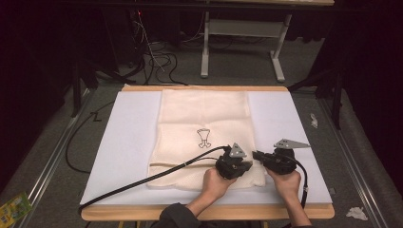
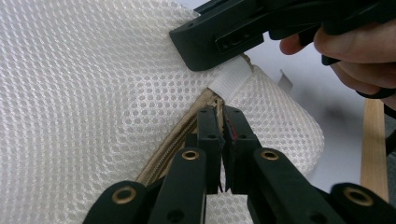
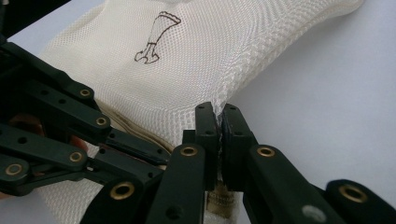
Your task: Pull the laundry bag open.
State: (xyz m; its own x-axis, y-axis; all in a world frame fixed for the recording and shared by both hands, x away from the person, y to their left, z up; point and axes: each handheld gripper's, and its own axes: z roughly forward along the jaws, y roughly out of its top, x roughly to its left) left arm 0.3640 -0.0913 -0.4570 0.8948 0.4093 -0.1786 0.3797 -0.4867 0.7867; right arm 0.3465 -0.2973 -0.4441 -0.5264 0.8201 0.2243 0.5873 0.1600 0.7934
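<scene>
A cream mesh bag (image 1: 204, 118) with a small black drawing (image 1: 203, 137) lies flat on the white board (image 1: 128, 142). Both grippers meet at its near right corner. My left gripper (image 1: 249, 166) is shut on the end of the bag's beige zipper (image 2: 177, 140), its jaws (image 2: 223, 116) pressed together there. My right gripper (image 1: 257, 154) comes in from the right and is shut on the bag's edge (image 3: 218, 116), pinching a white fabric tab (image 2: 231, 79) on the mesh (image 3: 187, 70). In the right gripper view the left gripper's black links (image 3: 70, 135) lie at the left.
The board sits on a wooden table (image 1: 204, 212). A black cable (image 1: 142, 183) trails from the left gripper across the bag to the board's near left. Floor cables (image 1: 157, 59) and a white table frame (image 1: 242, 28) lie beyond; paper scraps (image 1: 356, 213) lie on the floor at the right.
</scene>
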